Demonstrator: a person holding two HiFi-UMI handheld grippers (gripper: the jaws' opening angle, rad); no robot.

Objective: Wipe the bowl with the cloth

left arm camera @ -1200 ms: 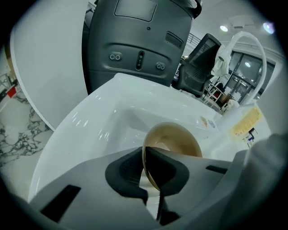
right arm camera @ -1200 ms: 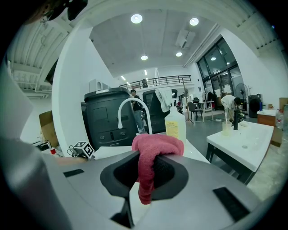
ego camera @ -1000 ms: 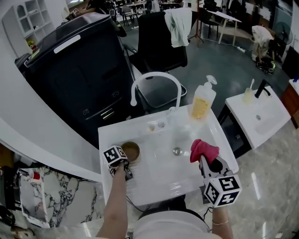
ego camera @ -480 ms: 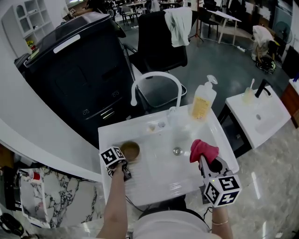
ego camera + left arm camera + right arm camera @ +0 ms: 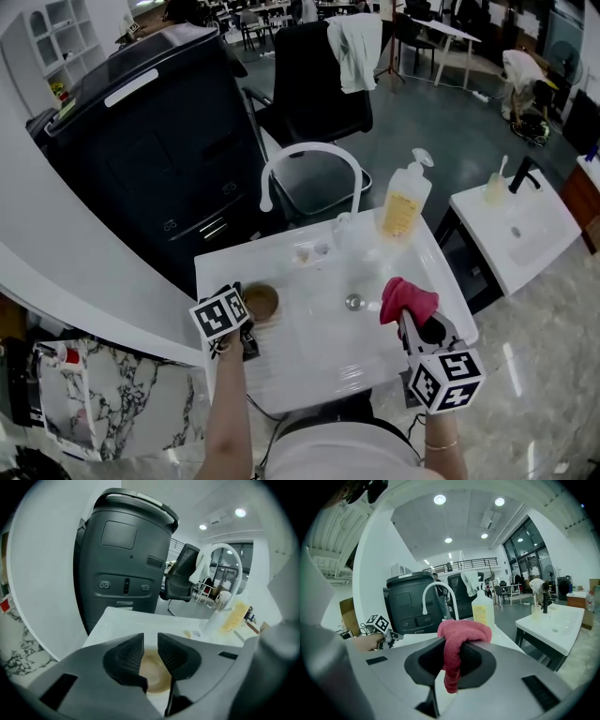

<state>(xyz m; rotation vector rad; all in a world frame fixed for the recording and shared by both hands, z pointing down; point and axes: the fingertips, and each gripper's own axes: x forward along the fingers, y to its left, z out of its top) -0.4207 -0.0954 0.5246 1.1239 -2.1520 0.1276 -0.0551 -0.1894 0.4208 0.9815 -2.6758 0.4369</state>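
Observation:
A brown bowl [image 5: 262,302] stands at the left side of the white sink top [image 5: 319,349]. My left gripper [image 5: 245,327] hangs just above its near rim; its jaws have just been opening and nothing is between them. In the left gripper view the bowl [image 5: 153,670] shows below the gap of the left gripper [image 5: 150,641]. My right gripper [image 5: 410,323] stays over the sink's right edge, shut on a pink-red cloth [image 5: 406,298]. The cloth [image 5: 457,641] bunches above the pads and hangs down between them.
A white arched faucet [image 5: 309,155] and a soap pump bottle [image 5: 405,202] stand at the sink's far edge. The drain [image 5: 353,302] lies mid-basin. A tall black bin [image 5: 159,141] stands behind on the left. A second white sink [image 5: 516,230] is to the right.
The left gripper let go of the bowl's rim, opened and rose, moving slightly left. The bowl stays on the sink top. The right gripper and cloth have not moved.

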